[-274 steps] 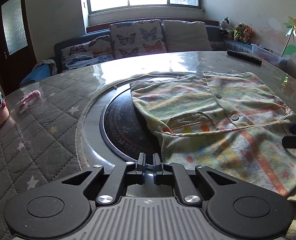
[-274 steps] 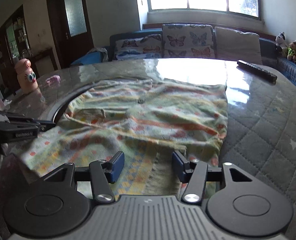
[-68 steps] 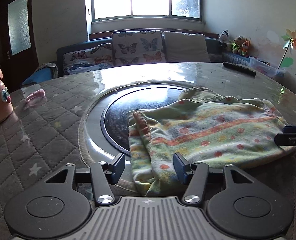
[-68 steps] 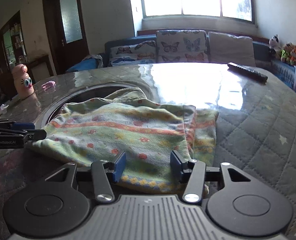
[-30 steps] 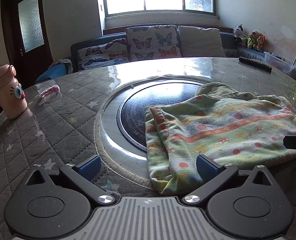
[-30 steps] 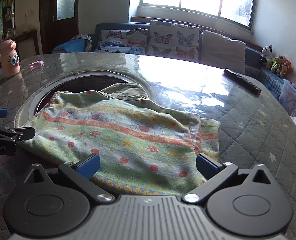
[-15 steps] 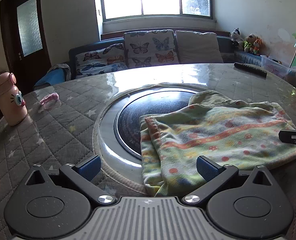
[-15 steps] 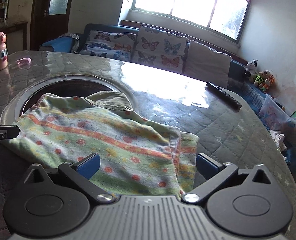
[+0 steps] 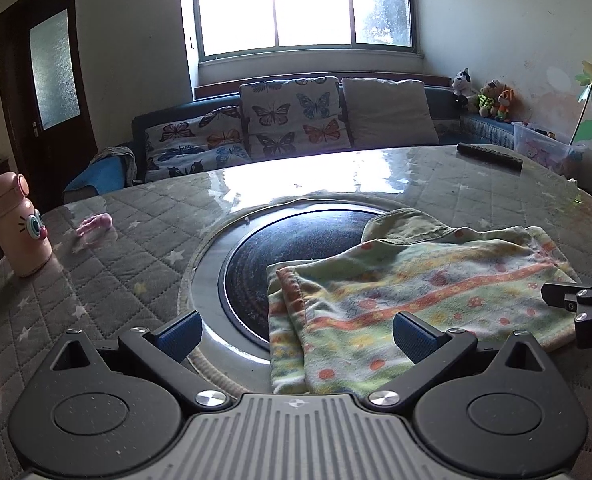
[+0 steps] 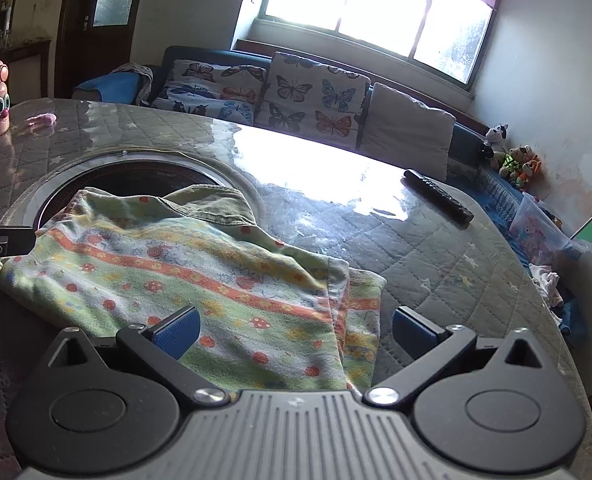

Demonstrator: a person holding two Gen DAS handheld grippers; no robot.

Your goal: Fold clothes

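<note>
A green shirt with orange stripes and red dots lies folded in a flat bundle on the round table, partly over the dark glass inset. In the right wrist view the same shirt shows its collar at the far side. My left gripper is open above the shirt's near left edge, with nothing between its blue pads. The right gripper is also open and holds nothing, just above the shirt's near right edge. Each gripper's black tip shows at the edge of the other's view.
A quilted grey cover under clear film spans the table. A pink cartoon bottle and a small pink object sit at the left. A black remote lies at the far right. A sofa with butterfly cushions stands behind.
Over nine seconds the spread shirt has been folded into a bundle. Both grippers opened wide about a second ago and have since lifted back a little; the shirt lies still.
</note>
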